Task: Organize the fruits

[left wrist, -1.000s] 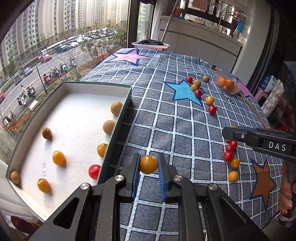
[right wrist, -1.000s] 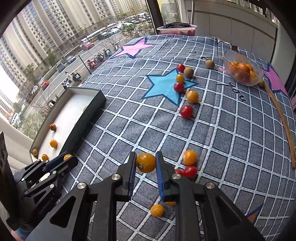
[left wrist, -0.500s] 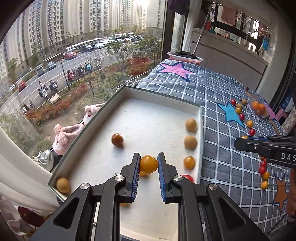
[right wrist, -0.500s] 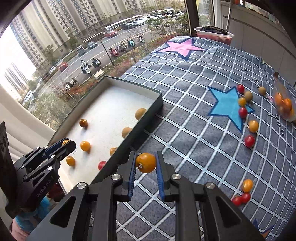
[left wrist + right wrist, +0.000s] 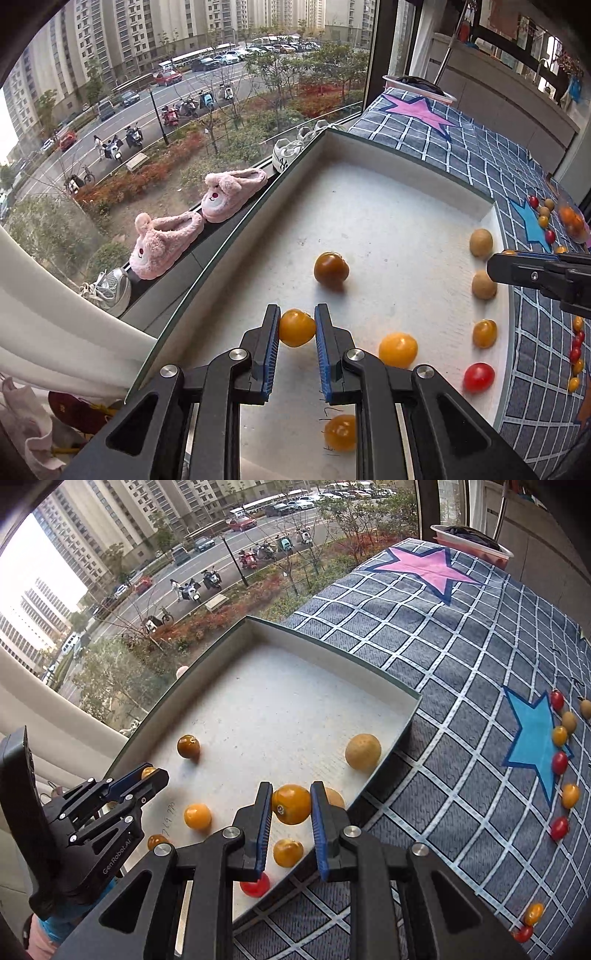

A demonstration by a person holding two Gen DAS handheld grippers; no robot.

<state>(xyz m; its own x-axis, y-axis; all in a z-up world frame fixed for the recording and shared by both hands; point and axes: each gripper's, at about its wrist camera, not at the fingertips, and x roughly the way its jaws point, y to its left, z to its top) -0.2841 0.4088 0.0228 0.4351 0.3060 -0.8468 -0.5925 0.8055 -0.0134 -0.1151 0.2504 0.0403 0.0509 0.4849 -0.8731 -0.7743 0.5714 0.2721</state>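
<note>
Both my grippers now over shallow white-lined tray (image 5: 369, 155) by window, a second ago both out over blue checked cloth (image 5: 461, 657). Left gripper (image 5: 296, 328) clamped tight on orange cherry tomato (image 5: 296, 328), above tray's near-left part. Right gripper (image 5: 289, 805) pinching second orange tomato (image 5: 291, 804) just inside tray's cloth-side wall. Height above tray floor hard to judge, probably low. Carry done; release next. More small fruit (image 5: 559, 762) waits on cloth, well away from tray.

Your left claw (image 5: 297, 328) and right claw (image 5: 290, 803) are black, angular, with ribbed blue pads (image 5: 272, 350) and silver pivot screws (image 5: 236, 355); white "GenRobot.AI" lettering marks the left one's side.
</note>
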